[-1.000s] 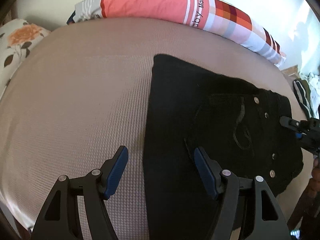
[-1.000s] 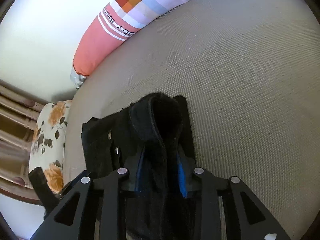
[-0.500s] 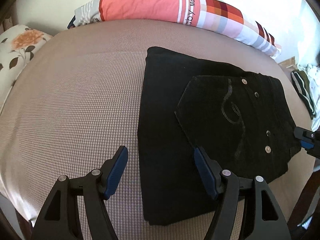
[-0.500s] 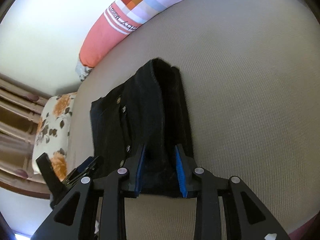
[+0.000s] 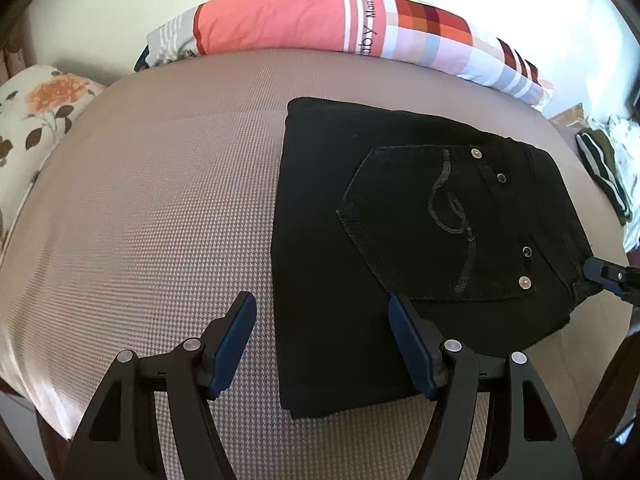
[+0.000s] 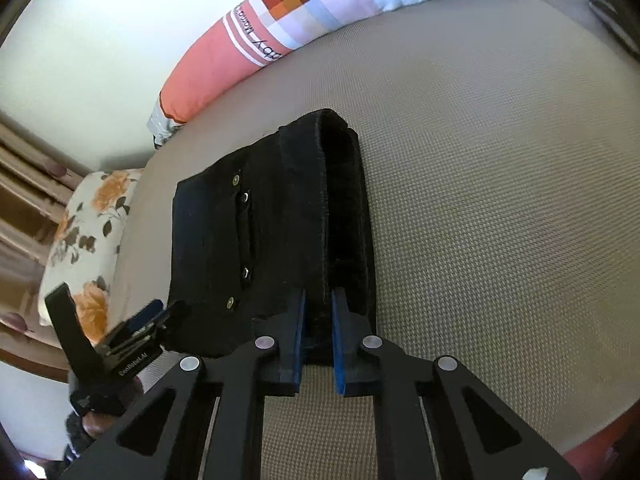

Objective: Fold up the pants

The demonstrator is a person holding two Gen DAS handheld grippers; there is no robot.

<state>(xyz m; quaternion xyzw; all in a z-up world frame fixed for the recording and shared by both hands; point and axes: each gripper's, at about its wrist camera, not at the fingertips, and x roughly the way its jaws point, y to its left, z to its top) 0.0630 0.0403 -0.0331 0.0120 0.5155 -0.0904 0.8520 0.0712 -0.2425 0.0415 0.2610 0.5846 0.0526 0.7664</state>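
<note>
Two hand-held grippers: left wide, empty; right closing, pants edge between, contact unclear.

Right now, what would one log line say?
black jeans: folded on mattress | left gripper: open, empty | right gripper: closing at waistband edge

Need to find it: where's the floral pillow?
In the left wrist view, the floral pillow lies at the far left edge, beside the mattress, left of the long striped bolster.

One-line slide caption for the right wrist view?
Right gripper closing at the near edge of folded black pants on a beige bed.
</note>
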